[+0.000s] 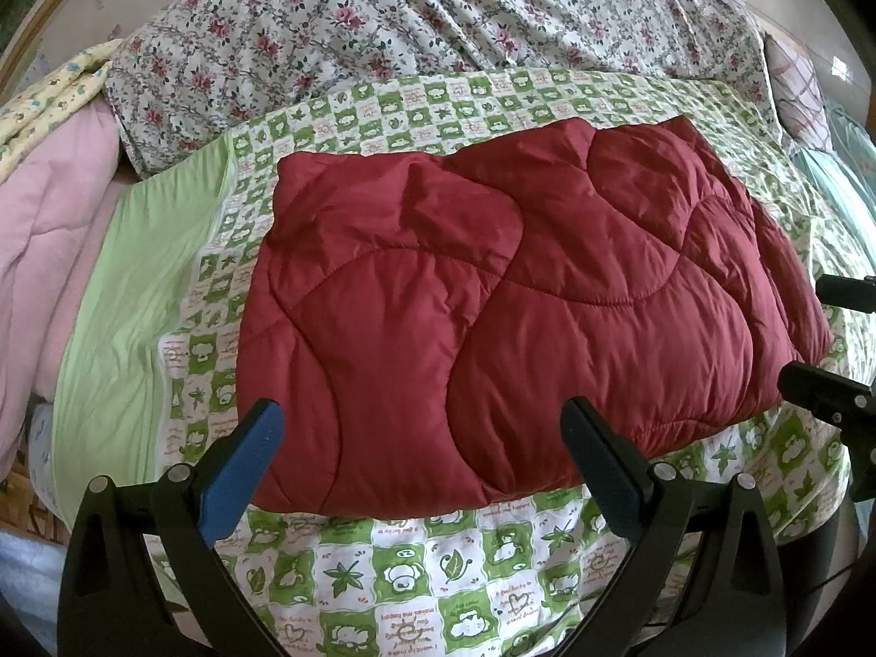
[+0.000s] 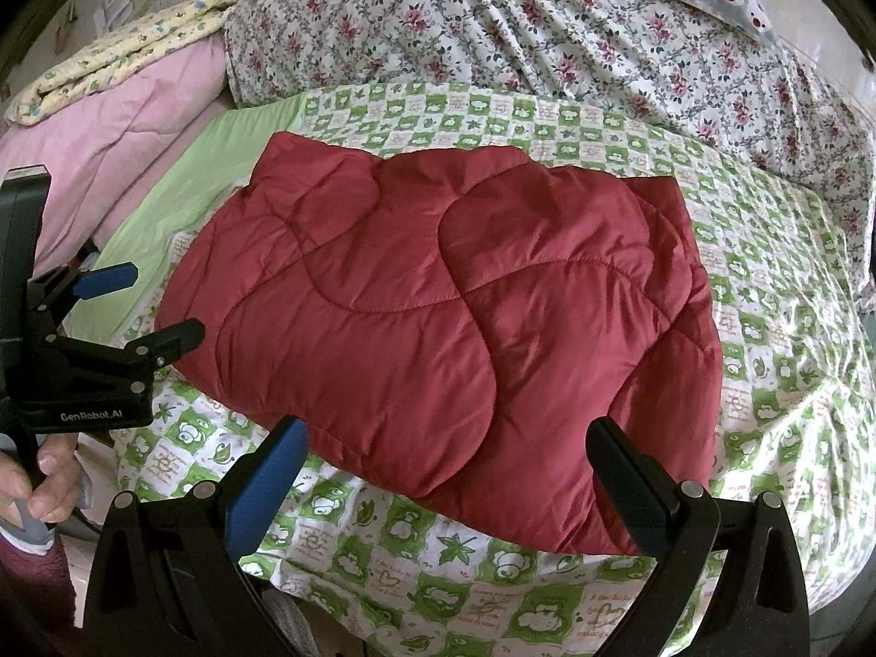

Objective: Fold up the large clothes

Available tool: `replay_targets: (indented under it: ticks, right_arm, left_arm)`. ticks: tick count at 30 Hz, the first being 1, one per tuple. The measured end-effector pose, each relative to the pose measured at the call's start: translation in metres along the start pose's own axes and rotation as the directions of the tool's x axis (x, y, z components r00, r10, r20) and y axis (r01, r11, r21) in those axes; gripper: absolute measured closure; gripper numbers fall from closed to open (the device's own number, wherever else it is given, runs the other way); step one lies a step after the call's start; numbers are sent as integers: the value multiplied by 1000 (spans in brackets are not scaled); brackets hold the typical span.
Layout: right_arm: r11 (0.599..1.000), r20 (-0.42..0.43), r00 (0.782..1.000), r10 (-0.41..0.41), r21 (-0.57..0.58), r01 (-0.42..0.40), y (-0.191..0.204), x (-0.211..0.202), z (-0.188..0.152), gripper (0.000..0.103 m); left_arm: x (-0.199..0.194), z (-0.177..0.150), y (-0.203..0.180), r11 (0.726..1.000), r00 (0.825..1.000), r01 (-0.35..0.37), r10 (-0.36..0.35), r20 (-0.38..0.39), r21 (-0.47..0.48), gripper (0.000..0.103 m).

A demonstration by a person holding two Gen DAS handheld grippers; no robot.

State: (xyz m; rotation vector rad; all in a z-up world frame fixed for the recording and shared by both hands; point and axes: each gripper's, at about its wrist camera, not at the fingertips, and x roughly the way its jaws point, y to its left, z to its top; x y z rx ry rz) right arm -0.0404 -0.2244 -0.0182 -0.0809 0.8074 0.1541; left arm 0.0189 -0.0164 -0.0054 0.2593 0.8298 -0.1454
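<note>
A dark red quilted garment [image 1: 514,295] lay folded into a compact, roughly rectangular bundle on a green-and-white checked bedspread [image 1: 416,564], its curved stitch lines facing up. The left gripper [image 1: 421,432] hovered at the bundle's near edge with its two fingers spread wide apart and nothing between them; the blue pad of one finger [image 1: 241,471] stood just over the fabric's corner. The right gripper [image 2: 446,446] was likewise spread open and empty — its fingers framed the near edge of the same bundle [image 2: 438,328] without clasping it. In the right wrist view the left gripper [image 2: 159,306] appeared at the left margin, beside the bundle's left end, held by the person's hand [image 2: 44,484]. Beyond the bedspread lay a floral quilt [image 1: 416,16]; to the left were a pink comforter [image 1: 49,252] and a plain green sheet edge [image 1: 142,295] — all apart from the garment.
</note>
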Motion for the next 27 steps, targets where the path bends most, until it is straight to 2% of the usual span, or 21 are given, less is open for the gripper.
replay_targets:
  ticks: [27]
  right_arm:
    - [999, 15, 1000, 11, 37, -11, -4, 1, 2, 1]
  left_arm:
    - [3, -1, -6, 1000, 1000, 21, -21, -5, -9, 2]
